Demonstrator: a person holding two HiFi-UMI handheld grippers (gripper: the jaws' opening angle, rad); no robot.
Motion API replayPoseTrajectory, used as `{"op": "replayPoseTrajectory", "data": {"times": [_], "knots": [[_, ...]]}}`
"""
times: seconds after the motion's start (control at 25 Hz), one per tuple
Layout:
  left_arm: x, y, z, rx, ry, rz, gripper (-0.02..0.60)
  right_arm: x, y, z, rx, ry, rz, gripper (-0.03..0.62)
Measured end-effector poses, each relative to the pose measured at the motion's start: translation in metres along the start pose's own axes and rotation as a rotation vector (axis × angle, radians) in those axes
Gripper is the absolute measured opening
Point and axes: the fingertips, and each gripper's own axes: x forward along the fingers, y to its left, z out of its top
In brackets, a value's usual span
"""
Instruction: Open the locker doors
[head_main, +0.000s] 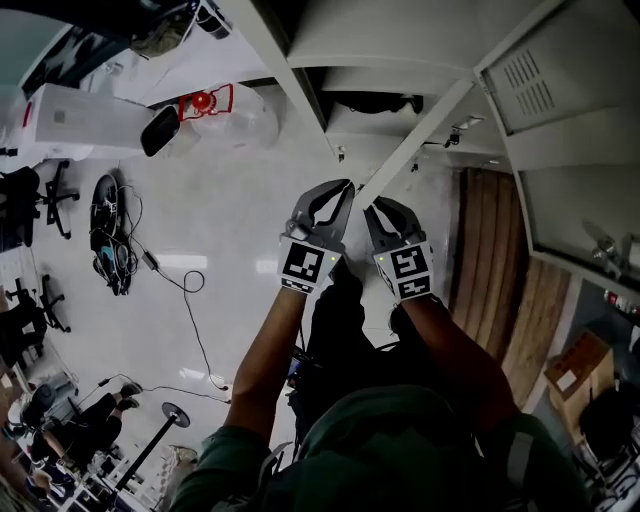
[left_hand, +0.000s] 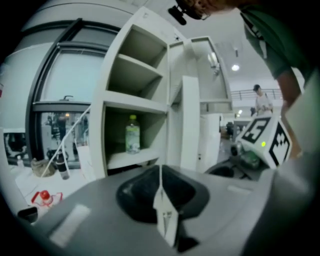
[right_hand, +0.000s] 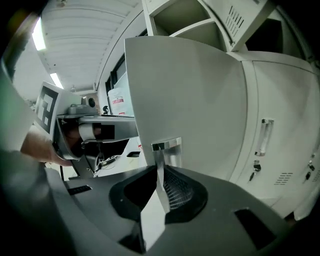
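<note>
The right tool (right_hand: 159, 186) was clamped on the bright, square-cornered metal handle (right_hand: 166, 146) of an open locker door (right_hand: 200, 95). The handle's flat strip ran down between dark jaws, one of them faced with a fine mesh texture. Just beside it, the left tool (left_hand: 161, 190) had its jaws pressed together on nothing, only a thin pale seam showing in its moulded grey shell. The door was a smooth, matte off-white panel with a rounded top corner, swung out from the locker (left_hand: 172, 115). Beyond the left tool, open box-shaped compartments showed flat white shelves (left_hand: 131, 156), and a clear plastic bottle (left_hand: 132, 134) with a green label stood upright on one. Farther right, the closed doors (right_hand: 280, 100) carried a slim bar handle (right_hand: 264, 136), small keys (right_hand: 255, 167) and slotted vents (right_hand: 284, 177).
</note>
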Motion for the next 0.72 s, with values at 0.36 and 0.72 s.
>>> {"op": "replayPoseTrajectory", "data": {"times": [0.36,0.72], "knots": [[0.026,-0.096,0.015,-0.019,0.024,-0.103,0.000,-0.086,-0.029,-0.032,0.049,0.056,-0.057,0.036],[0.038,-0.162,0.059,0.004,0.037,-0.181,0.000,-0.163,-0.055,-0.015,0.068,0.038,-0.068,0.037]]}}
